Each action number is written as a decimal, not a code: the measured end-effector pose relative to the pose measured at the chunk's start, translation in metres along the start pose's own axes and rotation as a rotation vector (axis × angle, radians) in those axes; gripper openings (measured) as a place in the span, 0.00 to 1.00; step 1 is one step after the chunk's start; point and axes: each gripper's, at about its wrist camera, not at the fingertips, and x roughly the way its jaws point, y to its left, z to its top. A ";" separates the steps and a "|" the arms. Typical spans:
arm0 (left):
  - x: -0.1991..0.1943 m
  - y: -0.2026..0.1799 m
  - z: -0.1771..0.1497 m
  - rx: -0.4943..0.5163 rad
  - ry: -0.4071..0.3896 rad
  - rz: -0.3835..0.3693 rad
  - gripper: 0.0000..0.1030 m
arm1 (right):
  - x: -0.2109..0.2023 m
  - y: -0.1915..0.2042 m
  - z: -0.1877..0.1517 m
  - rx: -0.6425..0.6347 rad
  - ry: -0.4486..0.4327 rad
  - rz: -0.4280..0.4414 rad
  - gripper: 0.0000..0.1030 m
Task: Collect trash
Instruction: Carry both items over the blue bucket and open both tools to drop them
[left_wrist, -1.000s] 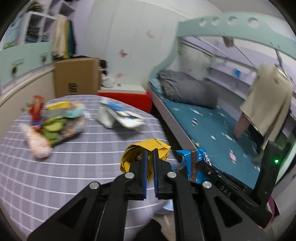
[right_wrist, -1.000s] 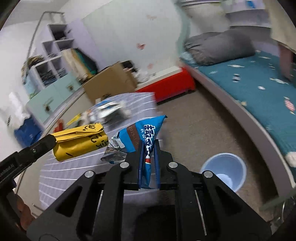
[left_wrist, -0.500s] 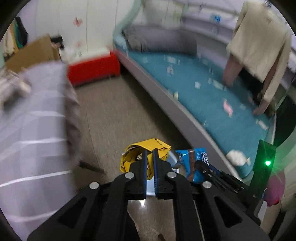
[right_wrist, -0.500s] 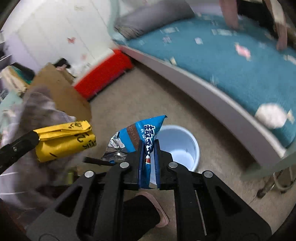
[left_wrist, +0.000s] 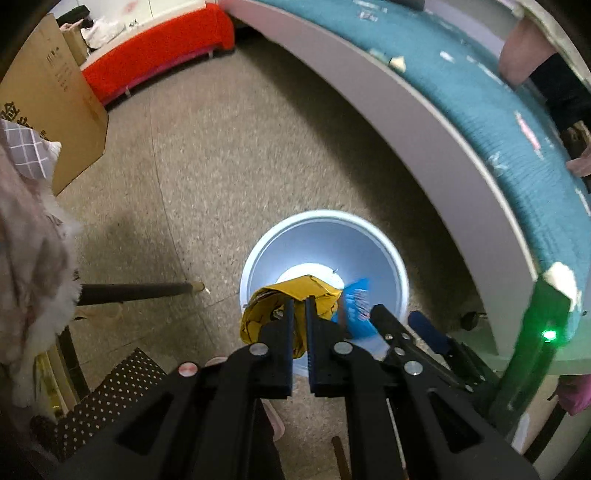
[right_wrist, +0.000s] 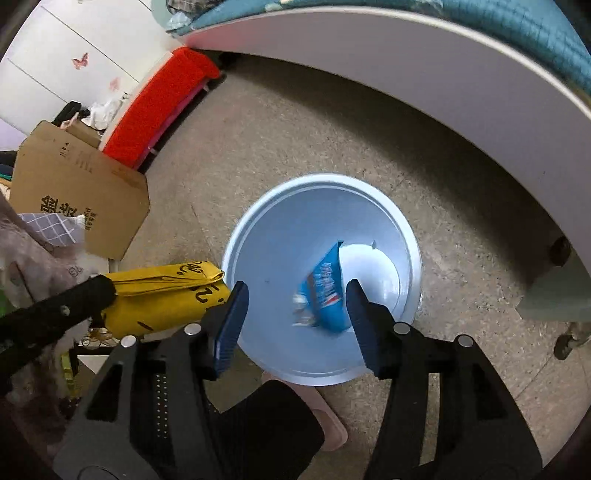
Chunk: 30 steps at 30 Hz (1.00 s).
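Dropping trash: the right gripper (right_wrist: 297, 314), jaws just opening wide, frees the blue wrapper (right_wrist: 327, 295) over the bin (right_wrist: 258, 221); the left gripper (left_wrist: 300, 314), clamping the yellow packet (left_wrist: 273, 306), releases next.

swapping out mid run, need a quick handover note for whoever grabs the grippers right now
Left gripper: shut on the yellow wrapper, held over the near rim of the bin, not yet let go.
Right gripper: jaws have just been opening and stand open; the blue wrapper is loose between them, blurred, over the bin mouth.
Bin: pale blue, on the floor beside the bed; nothing shows on its bottom.
Done: both wrappers brought to the bin, blue one released.
Left: open the left gripper over the bin, check both wrappers landed inside. The table is mostly out of view, so check it for more trash.
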 end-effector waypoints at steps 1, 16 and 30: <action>0.007 0.000 0.000 0.005 0.014 0.003 0.05 | 0.001 -0.003 0.000 0.010 0.003 -0.001 0.53; 0.029 -0.022 0.003 0.058 0.068 -0.049 0.09 | -0.043 -0.025 -0.003 0.112 -0.103 -0.067 0.67; -0.081 -0.031 -0.024 0.059 -0.148 0.010 0.68 | -0.130 -0.002 -0.007 0.024 -0.202 -0.040 0.77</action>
